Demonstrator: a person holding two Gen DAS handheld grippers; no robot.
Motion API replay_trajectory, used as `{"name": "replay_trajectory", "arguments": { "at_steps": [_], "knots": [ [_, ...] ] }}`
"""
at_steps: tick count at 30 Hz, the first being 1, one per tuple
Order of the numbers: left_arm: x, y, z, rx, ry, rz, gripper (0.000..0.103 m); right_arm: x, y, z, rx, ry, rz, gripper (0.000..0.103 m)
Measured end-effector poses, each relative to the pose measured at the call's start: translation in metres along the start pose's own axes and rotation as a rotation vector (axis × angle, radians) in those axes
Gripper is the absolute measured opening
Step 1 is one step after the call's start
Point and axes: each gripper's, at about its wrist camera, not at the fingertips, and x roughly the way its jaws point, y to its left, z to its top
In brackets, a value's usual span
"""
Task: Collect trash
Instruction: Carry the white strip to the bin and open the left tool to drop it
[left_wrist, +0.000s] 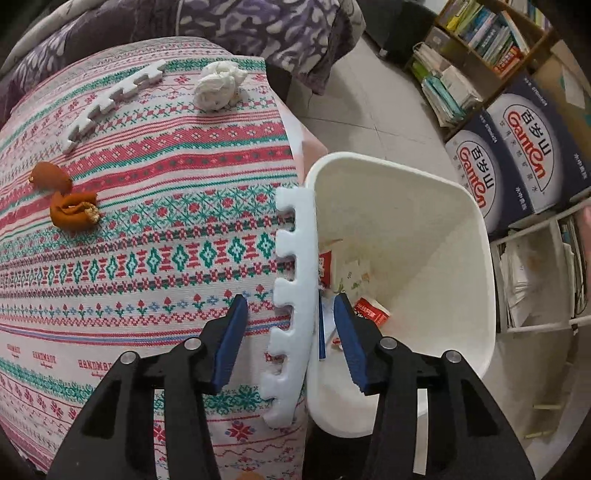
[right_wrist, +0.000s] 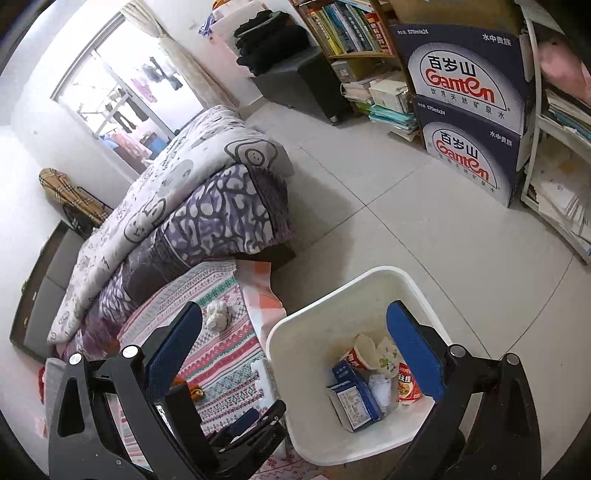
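Note:
A white notched foam strip (left_wrist: 295, 295) lies along the right edge of the patterned tablecloth (left_wrist: 155, 229), against the white bin (left_wrist: 406, 173). My left gripper (left_wrist: 291, 298) points down over it, open, one blue pad on each side of the strip and a gap at both. On the cloth lie a second foam strip (left_wrist: 114, 99), a crumpled tissue (left_wrist: 218, 86) and two orange peels (left_wrist: 74, 210). My right gripper (right_wrist: 293, 306) stands wide open above the bin (right_wrist: 332, 288), holding nothing. The bin contains paper cups, a blue carton (right_wrist: 351, 398) and wrappers.
A bed with a purple quilt (right_wrist: 207, 214) adjoins the table's far side. Blue water cartons (right_wrist: 469, 122), a bookshelf (right_wrist: 347, 33) and a white rack of papers (right_wrist: 561, 177) line the wall right of the bin. Tiled floor (right_wrist: 388, 229) lies between.

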Motion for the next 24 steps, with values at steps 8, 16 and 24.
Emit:
{"name": "replay_trajectory", "arguments": {
  "at_steps": [8,16,24],
  "knots": [
    [0.007,-0.004,0.002,0.0,0.032,0.009,0.024,-0.003,-0.002,0.001,0.019,0.001,0.022,0.096],
    [-0.009,-0.013,0.003,0.015,0.005,-0.041,0.023,-0.009,-0.008,0.006,0.051,-0.01,0.044,0.096],
    [-0.019,-0.049,0.002,0.054,0.043,-0.186,0.027,-0.02,-0.024,0.014,0.117,-0.045,0.051,0.096]
  ]
}}
